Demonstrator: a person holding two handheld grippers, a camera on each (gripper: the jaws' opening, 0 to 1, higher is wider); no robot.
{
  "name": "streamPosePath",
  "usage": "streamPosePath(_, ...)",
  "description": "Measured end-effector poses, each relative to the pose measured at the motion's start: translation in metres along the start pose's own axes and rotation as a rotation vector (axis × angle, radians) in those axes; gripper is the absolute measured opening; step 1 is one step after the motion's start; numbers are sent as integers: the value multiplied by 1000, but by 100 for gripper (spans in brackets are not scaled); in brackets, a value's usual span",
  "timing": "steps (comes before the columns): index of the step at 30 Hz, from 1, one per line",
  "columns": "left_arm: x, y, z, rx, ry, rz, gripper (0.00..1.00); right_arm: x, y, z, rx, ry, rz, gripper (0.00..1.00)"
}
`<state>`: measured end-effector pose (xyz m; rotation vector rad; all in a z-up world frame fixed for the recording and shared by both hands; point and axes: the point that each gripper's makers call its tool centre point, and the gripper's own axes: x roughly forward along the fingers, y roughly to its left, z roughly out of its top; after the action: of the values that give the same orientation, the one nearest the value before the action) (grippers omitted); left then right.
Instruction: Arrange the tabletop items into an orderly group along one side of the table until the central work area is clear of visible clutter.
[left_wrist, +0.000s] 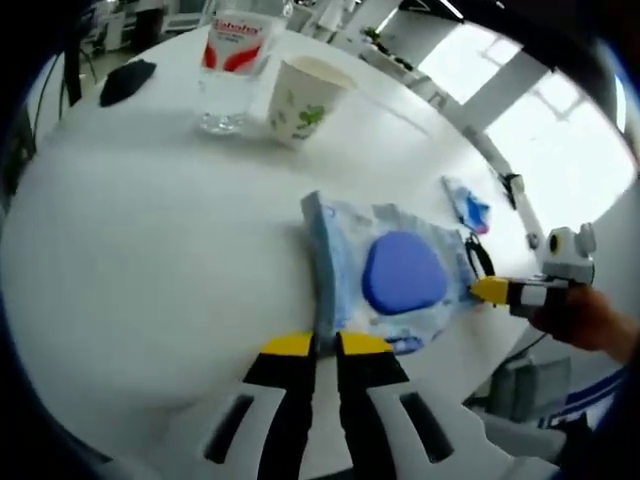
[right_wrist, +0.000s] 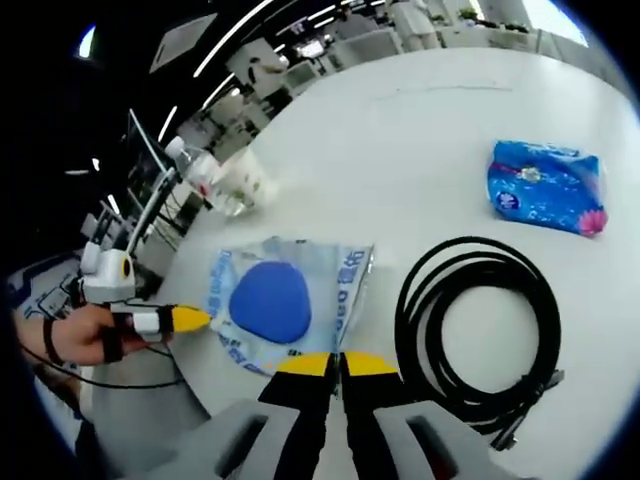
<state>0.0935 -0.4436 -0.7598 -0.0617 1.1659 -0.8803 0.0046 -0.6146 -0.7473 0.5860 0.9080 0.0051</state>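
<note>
Both tools are pinched shut on one wet-wipe pack (left_wrist: 395, 275): the left tool (left_wrist: 325, 345) and the right tool (right_wrist: 336, 362) grip opposite edges. On the white table (left_wrist: 150, 260) around it sit one coiled black cable (right_wrist: 480, 330), one blue packet (right_wrist: 545, 185), one paper cup (left_wrist: 305, 100), one bottle (left_wrist: 232, 60).

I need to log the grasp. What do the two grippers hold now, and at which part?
Both hold the wet-wipes pack: the left gripper and the right gripper are each shut on an edge of its wrapper, at opposite sides.
</note>
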Motion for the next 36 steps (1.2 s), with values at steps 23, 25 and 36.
streamPosePath(23, 20, -47, 72, -48, -118, -88, 0, -29, -21, 54, -1, -96, 5, 0)
streamPosePath(25, 22, -50, 79, -52, -126, -90, 0, -30, -25, 59, -2, -95, 2, 0)
streamPosePath(36, 33, -49, 107, -73, -164, -88, 0, -24, -31, 88, 1, -104, 0, 0)
